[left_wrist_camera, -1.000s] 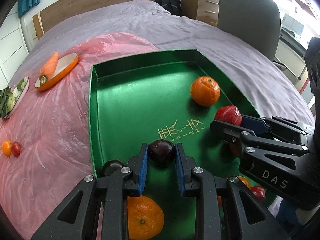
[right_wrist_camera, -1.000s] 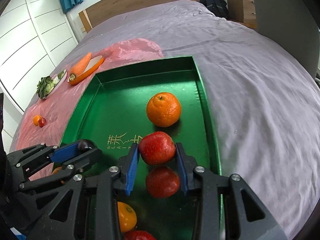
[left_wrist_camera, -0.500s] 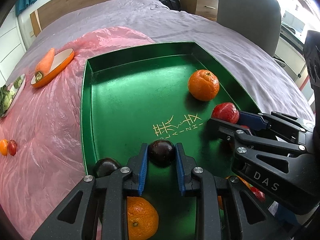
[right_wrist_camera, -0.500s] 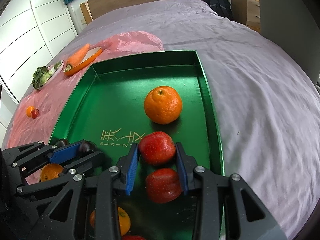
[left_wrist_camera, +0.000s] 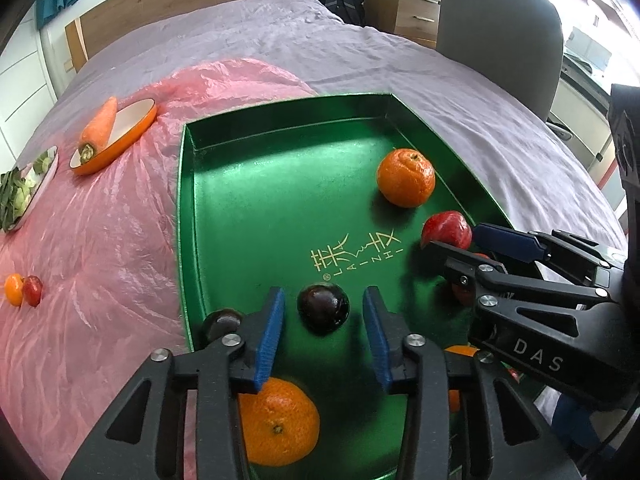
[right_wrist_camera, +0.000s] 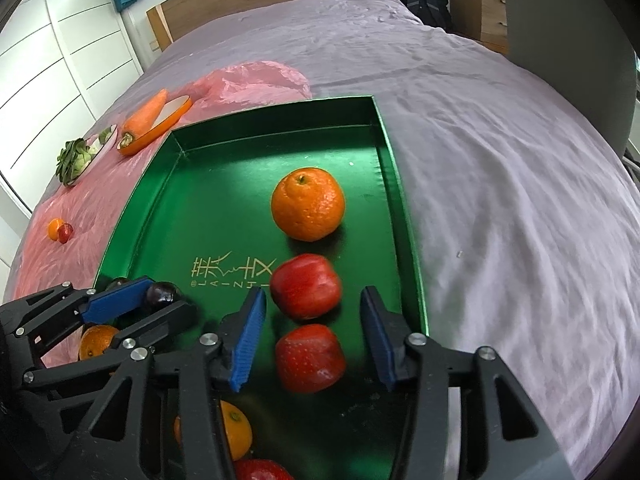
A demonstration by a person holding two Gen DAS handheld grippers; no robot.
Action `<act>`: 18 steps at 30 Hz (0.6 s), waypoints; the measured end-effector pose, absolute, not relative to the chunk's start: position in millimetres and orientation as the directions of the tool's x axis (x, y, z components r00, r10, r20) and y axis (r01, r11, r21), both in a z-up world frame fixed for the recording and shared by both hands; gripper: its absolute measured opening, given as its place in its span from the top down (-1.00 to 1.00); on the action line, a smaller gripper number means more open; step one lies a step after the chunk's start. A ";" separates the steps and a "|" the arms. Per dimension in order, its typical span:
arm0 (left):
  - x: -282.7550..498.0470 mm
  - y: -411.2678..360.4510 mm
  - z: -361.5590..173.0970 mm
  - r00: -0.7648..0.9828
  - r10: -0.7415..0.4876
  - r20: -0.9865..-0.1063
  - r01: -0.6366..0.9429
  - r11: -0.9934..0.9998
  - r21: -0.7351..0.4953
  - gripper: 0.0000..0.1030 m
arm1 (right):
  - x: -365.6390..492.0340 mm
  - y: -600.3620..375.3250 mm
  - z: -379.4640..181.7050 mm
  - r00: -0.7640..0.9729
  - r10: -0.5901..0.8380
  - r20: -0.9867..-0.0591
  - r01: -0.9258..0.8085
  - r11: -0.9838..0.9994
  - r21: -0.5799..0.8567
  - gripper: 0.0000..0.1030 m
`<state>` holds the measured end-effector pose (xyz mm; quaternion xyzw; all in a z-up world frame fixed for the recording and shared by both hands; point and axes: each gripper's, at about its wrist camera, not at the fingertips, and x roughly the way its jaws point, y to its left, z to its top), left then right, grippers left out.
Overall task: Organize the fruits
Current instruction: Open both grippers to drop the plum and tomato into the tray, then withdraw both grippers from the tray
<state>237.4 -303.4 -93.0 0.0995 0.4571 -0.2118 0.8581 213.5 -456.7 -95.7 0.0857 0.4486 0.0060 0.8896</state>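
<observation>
A green tray [left_wrist_camera: 248, 200] [right_wrist_camera: 200, 216] lies on the bed. My left gripper [left_wrist_camera: 324, 304] has its jaws opening around a dark plum [left_wrist_camera: 323, 308] that rests on the tray floor, with gaps on both sides. A second plum [left_wrist_camera: 221, 322] sits by the left finger, an orange [left_wrist_camera: 278, 420] below. My right gripper [right_wrist_camera: 312, 304] has its jaws opening wide; a red apple [right_wrist_camera: 306, 286] lies between them, untouched. Another red apple [right_wrist_camera: 310, 358] sits nearer the camera, and an orange [right_wrist_camera: 308, 210] lies beyond.
On the pink plastic sheet [left_wrist_camera: 100, 240] left of the tray are an orange dish with a carrot [left_wrist_camera: 100, 130], a plate of greens [left_wrist_camera: 24, 190], and two small fruits [left_wrist_camera: 22, 290]. A grey chair [left_wrist_camera: 500, 28] and wooden drawers stand beyond the bed.
Both grippers let go: the left jaws parted from the plum, and the right jaws spread wide off the red apple. Both fruits now rest on the tray.
</observation>
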 end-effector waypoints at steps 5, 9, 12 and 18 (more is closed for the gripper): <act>232.4 -298.2 -84.5 0.500 -0.281 -0.819 0.455 0.890 -0.027 0.21 | 208.3 -455.2 -88.8 0.603 0.082 -0.793 0.069 0.986 0.155 -0.92; 226.9 -292.4 -74.3 0.509 -0.294 -0.809 0.455 0.890 -0.037 0.13 | 202.0 -451.6 -80.5 0.613 0.077 -0.786 0.068 0.986 0.150 -0.94; 223.5 -287.0 -66.7 0.517 -0.307 -0.799 0.455 0.889 -0.048 0.04 | 197.9 -449.7 -74.5 0.619 0.071 -0.782 0.072 0.987 0.146 -0.97; 216.5 -280.7 -55.9 0.522 -0.323 -0.789 0.463 0.885 -0.055 0.01 | 188.1 -445.1 -63.7 0.625 0.063 -0.778 0.074 0.988 0.139 -1.00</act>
